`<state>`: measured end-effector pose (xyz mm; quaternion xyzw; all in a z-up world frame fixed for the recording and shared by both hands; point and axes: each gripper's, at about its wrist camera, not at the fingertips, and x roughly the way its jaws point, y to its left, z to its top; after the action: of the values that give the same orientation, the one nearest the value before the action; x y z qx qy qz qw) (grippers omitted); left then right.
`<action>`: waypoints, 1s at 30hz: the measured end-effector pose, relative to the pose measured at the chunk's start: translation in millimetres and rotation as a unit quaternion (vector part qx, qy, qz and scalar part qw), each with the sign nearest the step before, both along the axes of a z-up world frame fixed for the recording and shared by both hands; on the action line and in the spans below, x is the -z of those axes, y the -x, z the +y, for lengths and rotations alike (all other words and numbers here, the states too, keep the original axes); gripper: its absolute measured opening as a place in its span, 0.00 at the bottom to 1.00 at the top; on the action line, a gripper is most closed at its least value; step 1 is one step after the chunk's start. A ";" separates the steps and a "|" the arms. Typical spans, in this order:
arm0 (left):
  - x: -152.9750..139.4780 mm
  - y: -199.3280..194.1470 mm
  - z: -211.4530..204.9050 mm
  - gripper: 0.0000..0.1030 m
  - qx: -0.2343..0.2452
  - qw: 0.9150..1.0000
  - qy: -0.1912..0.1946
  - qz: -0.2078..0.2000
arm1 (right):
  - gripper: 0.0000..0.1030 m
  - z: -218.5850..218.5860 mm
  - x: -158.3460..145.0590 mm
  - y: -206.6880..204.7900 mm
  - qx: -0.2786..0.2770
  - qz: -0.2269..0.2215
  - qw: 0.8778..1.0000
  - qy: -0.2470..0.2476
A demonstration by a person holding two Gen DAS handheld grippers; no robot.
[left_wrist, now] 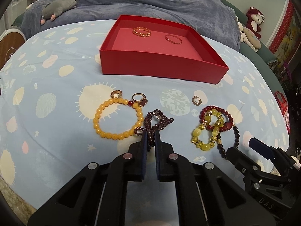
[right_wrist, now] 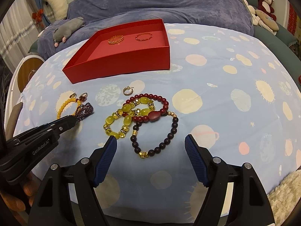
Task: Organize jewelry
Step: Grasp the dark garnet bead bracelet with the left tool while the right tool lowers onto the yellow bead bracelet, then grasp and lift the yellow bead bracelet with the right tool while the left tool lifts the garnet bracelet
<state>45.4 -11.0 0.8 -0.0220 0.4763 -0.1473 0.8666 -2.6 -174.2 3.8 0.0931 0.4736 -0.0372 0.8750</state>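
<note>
My left gripper (left_wrist: pixel 151 136) is shut on the purple beaded bracelet (left_wrist: pixel 157 121), which lies on the blue sheet; it also shows in the right wrist view (right_wrist: pixel 84 110). A yellow beaded bracelet (left_wrist: pixel 99 116) lies to its left, with two gold rings (left_wrist: pixel 140 99) beside it. My right gripper (right_wrist: pixel 150 140) is open over a dark beaded bracelet (right_wrist: pixel 172 130), next to a yellow-green bracelet (right_wrist: pixel 125 114) and a red bracelet (right_wrist: pixel 164 103). The red box (left_wrist: pixel 160 66) holds a gold bangle (left_wrist: pixel 142 32) and a red bangle (left_wrist: pixel 173 39).
A small hoop earring (left_wrist: pixel 196 100) lies between the bracelet groups. A purple blanket (left_wrist: pixel 150 1) and a grey plush toy (left_wrist: pixel 58 6) lie behind the box. More plush toys (right_wrist: pixel 264 1) sit at the far right.
</note>
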 end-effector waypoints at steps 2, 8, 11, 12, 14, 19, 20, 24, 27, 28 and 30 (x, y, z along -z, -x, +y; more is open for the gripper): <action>-0.8 2.3 10.0 0.07 -0.011 1.000 0.000 0.001 | 0.69 2.1 -1.8 -2.3 -0.002 -0.001 1.000 -0.007; 1.8 1.4 31.8 0.07 -0.039 0.999 -0.001 0.009 | 0.49 13.5 -0.5 -15.6 -0.017 0.003 0.999 -0.033; 3.6 0.4 34.2 0.07 -0.044 0.999 0.001 0.012 | 0.36 20.9 3.7 -22.8 -0.031 0.010 0.999 -0.039; 3.9 0.2 34.3 0.07 -0.044 0.999 0.002 0.012 | 0.32 22.9 5.3 -24.6 -0.034 0.012 0.999 -0.039; 4.8 0.9 33.7 0.07 -0.042 0.999 0.004 0.013 | 0.28 25.1 8.8 -28.1 -0.038 0.018 0.998 -0.041; 9.2 1.9 32.2 0.07 -0.039 0.999 0.004 0.018 | 0.23 25.8 10.8 -33.4 -0.039 0.018 0.998 -0.046; 9.6 1.9 31.9 0.08 -0.039 0.999 0.004 0.018 | 0.21 25.3 11.9 -34.5 -0.038 0.019 0.998 -0.048; 11.4 2.1 30.8 0.08 -0.037 0.999 0.004 0.018 | 0.20 23.4 16.8 -39.4 -0.031 0.023 0.998 -0.052; 11.8 1.6 30.9 0.08 -0.037 0.999 0.006 0.018 | 0.19 22.1 18.1 -41.9 -0.026 0.023 0.998 -0.054; 12.0 1.0 31.0 0.08 -0.037 0.999 0.007 0.019 | 0.19 23.0 18.1 -42.8 -0.027 0.023 0.998 -0.052; 12.4 0.7 31.1 0.08 -0.037 0.999 0.008 0.019 | 0.17 23.9 18.3 -43.4 -0.028 0.021 0.998 -0.047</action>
<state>44.7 20.1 -11.5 -0.0490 0.4906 -0.1185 0.8619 40.7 -150.3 -14.6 0.1201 0.4958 0.0082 0.8600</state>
